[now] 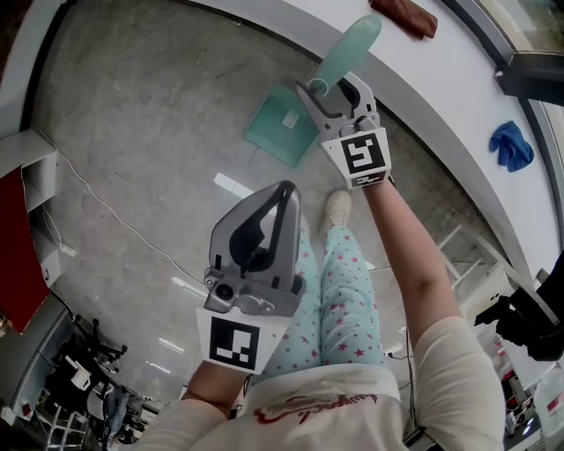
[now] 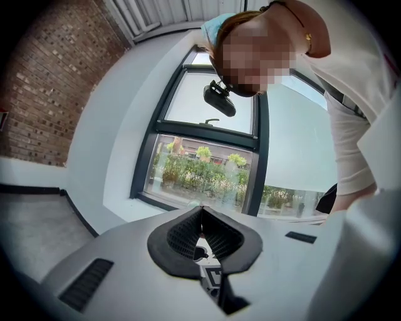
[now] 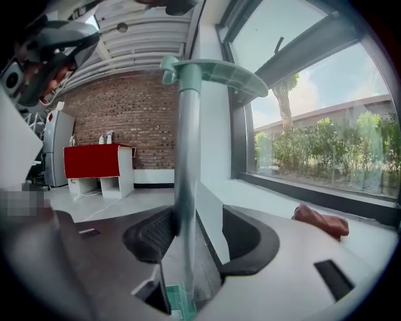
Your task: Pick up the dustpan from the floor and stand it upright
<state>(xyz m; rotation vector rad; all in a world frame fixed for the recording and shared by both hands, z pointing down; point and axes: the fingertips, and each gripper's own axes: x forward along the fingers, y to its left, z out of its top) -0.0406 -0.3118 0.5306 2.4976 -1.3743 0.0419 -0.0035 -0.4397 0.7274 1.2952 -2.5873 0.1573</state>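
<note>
The teal dustpan (image 1: 280,128) stands upright on the grey floor by the white window ledge, its long handle (image 1: 348,48) rising toward me. My right gripper (image 1: 330,88) is around the handle near its top, open. In the right gripper view the handle (image 3: 187,157) runs up between the jaws; the right pad (image 3: 241,232) stands apart from it. My left gripper (image 1: 286,189) is held up in front of my body, away from the dustpan. Its jaws are shut with nothing between them (image 2: 200,210).
A white window ledge (image 1: 458,114) runs along the right, with a brown cloth (image 1: 405,16) and a blue cloth (image 1: 511,145) on it. A red cabinet (image 3: 97,160) stands against the brick wall. A white cable (image 1: 115,216) crosses the floor. My shoe (image 1: 337,211) is near the dustpan.
</note>
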